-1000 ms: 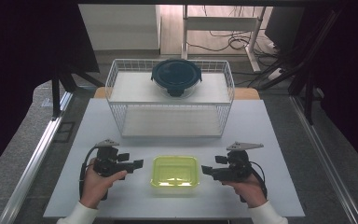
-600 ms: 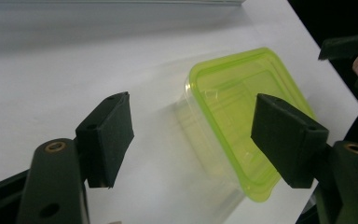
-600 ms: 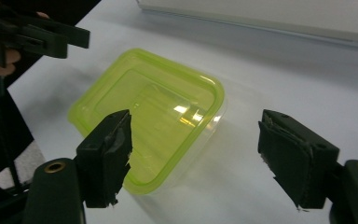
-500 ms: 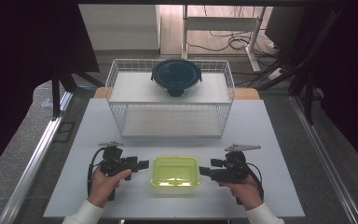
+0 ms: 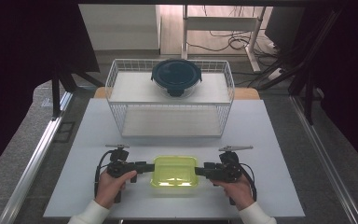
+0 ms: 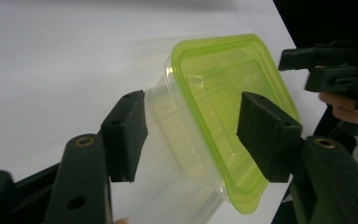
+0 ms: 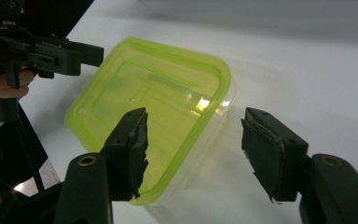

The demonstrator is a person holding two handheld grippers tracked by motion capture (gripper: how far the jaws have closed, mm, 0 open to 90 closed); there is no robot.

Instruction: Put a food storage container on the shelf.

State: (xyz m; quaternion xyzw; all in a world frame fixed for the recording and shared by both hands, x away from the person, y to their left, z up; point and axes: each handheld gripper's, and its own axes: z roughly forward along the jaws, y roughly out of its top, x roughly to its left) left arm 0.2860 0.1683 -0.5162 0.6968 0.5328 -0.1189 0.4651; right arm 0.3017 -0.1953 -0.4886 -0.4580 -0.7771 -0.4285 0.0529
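— What had changed in that last second?

— Both hands had closed in on the clear plastic box with the lime-green lid (image 5: 175, 170). A second before, the left gripper (image 5: 145, 166) and the right gripper (image 5: 205, 168) sat a little away from its short ends; by this moment each had come right up to an end, one from either side.

— Were they gripping it?

— Not yet, as far as I could judge. In the left gripper view the two black pads (image 6: 126, 133) stood apart, straddling a corner of the box (image 6: 214, 121) with the rim between them. In the right gripper view the jaws were likewise spread, one pad (image 7: 130, 144) over the lid (image 7: 154, 107), the other off to the side above the table. Neither was clamped.

— So what did that mean for the work?

— It looked like the approach was finished and a two-handed grasp was about to follow, probably to lift the box towards the white wire basket (image 5: 121, 119).

— Where was the box?

— On the white table (image 5: 279, 140), near its front edge, midway between the two hands and well in front of the basket.

— And the count?

— One green-lidded box, one wire basket, one round glass container with a dark blue lid (image 5: 176, 77) standing on the basket's upper shelf, and two grippers.
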